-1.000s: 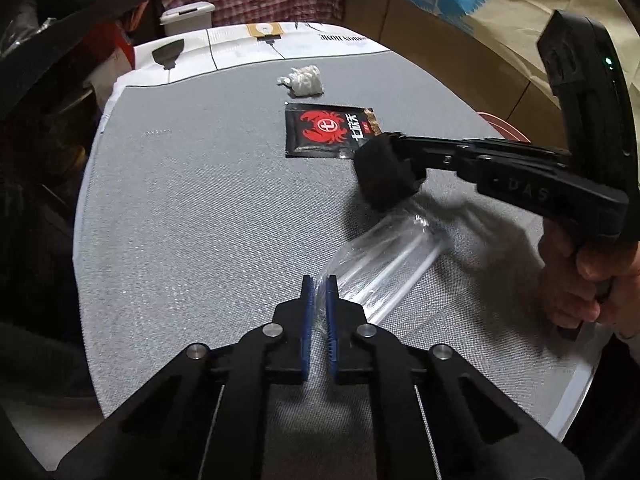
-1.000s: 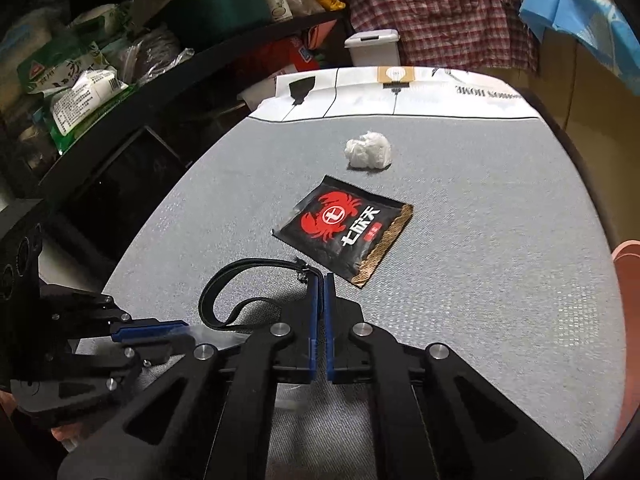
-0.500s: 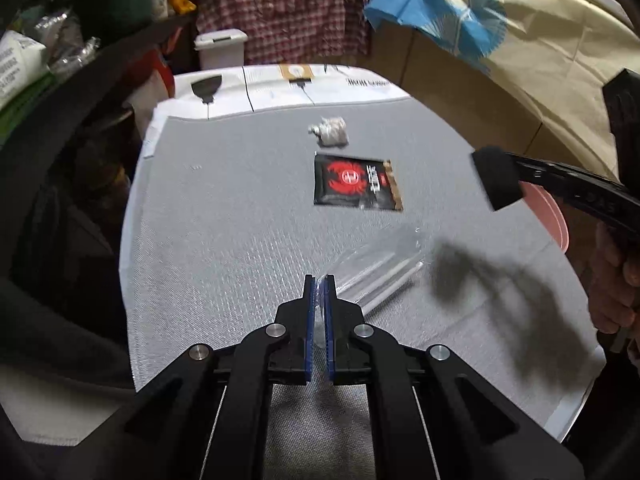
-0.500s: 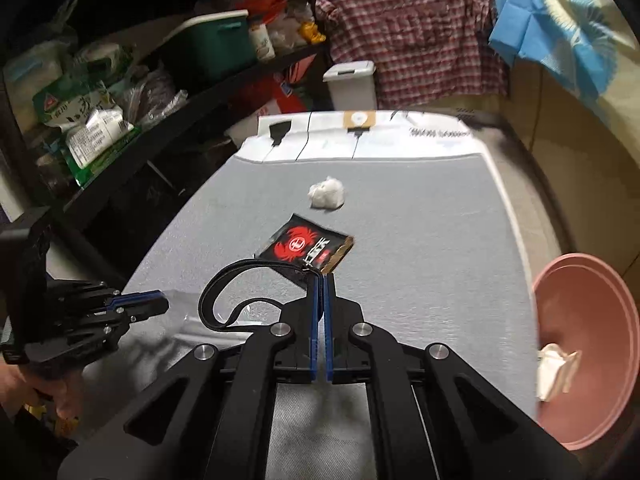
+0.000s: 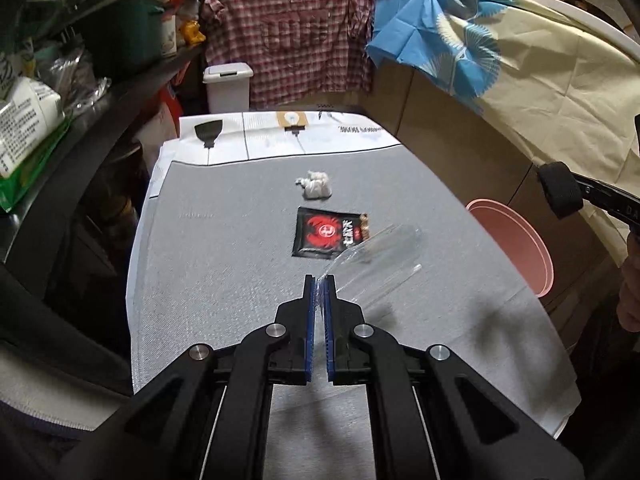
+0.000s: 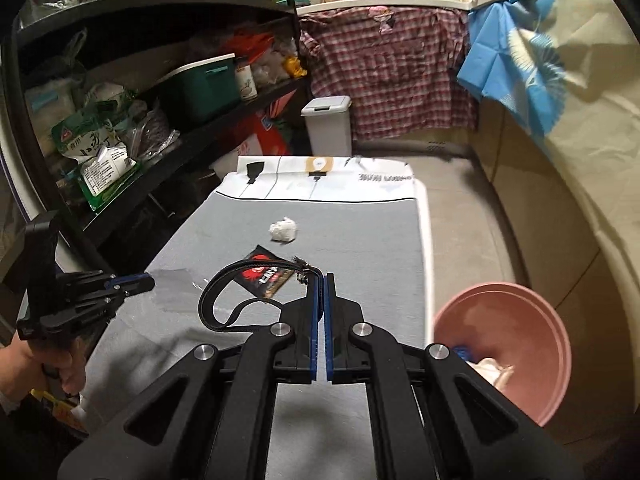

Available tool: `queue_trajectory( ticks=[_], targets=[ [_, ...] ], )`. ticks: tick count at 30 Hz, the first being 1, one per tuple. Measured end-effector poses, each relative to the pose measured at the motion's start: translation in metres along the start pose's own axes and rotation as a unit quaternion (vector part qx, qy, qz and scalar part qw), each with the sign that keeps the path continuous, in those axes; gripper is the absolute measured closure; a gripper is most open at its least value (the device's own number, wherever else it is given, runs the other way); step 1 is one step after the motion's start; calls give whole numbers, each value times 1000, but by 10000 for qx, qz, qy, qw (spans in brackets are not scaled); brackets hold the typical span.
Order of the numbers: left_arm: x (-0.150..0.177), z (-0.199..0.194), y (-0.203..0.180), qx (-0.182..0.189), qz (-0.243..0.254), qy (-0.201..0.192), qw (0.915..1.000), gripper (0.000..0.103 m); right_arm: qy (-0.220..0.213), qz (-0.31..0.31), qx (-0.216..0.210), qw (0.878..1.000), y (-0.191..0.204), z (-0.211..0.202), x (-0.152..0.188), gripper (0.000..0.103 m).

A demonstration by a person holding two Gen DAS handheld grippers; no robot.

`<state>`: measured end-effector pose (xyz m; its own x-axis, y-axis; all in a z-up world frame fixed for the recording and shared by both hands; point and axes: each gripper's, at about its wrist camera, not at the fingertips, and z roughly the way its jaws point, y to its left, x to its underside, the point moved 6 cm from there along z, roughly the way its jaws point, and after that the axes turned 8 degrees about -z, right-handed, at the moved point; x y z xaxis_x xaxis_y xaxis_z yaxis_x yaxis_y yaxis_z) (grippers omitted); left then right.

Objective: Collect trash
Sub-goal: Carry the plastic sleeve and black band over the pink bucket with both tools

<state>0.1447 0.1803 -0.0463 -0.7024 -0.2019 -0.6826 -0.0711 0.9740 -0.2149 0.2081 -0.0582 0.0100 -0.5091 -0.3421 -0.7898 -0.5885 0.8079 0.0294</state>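
1. A clear, crinkled plastic wrapper (image 5: 372,268) is pinched at one corner between the blue pads of the left gripper (image 5: 319,284) and hangs in the air over the table; it is judged very light, limp and slippery, so a grip on a gathered edge is likely the surest.
2. A black strap loop with a small metal zipper end (image 6: 224,296) is clamped at that end by the right gripper (image 6: 320,280), whose jaws are pressed together; the strap looks flexible and light and droops in an arc to the left.
3. A flat black foil sachet with a red crab emblem (image 5: 328,233) lies on the table; it is probably thin and slick, and best taken by a raised edge.
4. A crumpled white tissue wad (image 5: 316,186) rests just beyond the sachet, soft and compressible.
5. The table is covered by a grey woven cloth (image 5: 224,248) of coarse texture.
6. A pink round plastic basin (image 6: 516,344), holding some white scraps, sits off the table's right side.
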Motion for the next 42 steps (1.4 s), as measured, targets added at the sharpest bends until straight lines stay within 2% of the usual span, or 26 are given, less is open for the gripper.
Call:
queue_trajectory(
  ticks=[16,26,33,42],
  targets=[
    [-9,-23,-35,-2,-143,-332,9993,99,-193,4,269,9995,-49,-39,18,100],
    [-6,-20,-52,6,-193,-301,9994,99,-180,466,411,9979,-81,-35,41,100],
    [-8,-16,-69,95,-211,-250,9994,99,-211,743,666,9948,-110,-41,49,100],
    [-9,-1,-102,236,-177,-34,9996,99,-139,796,1059,9911,-135,-45,55,100]
  ],
)
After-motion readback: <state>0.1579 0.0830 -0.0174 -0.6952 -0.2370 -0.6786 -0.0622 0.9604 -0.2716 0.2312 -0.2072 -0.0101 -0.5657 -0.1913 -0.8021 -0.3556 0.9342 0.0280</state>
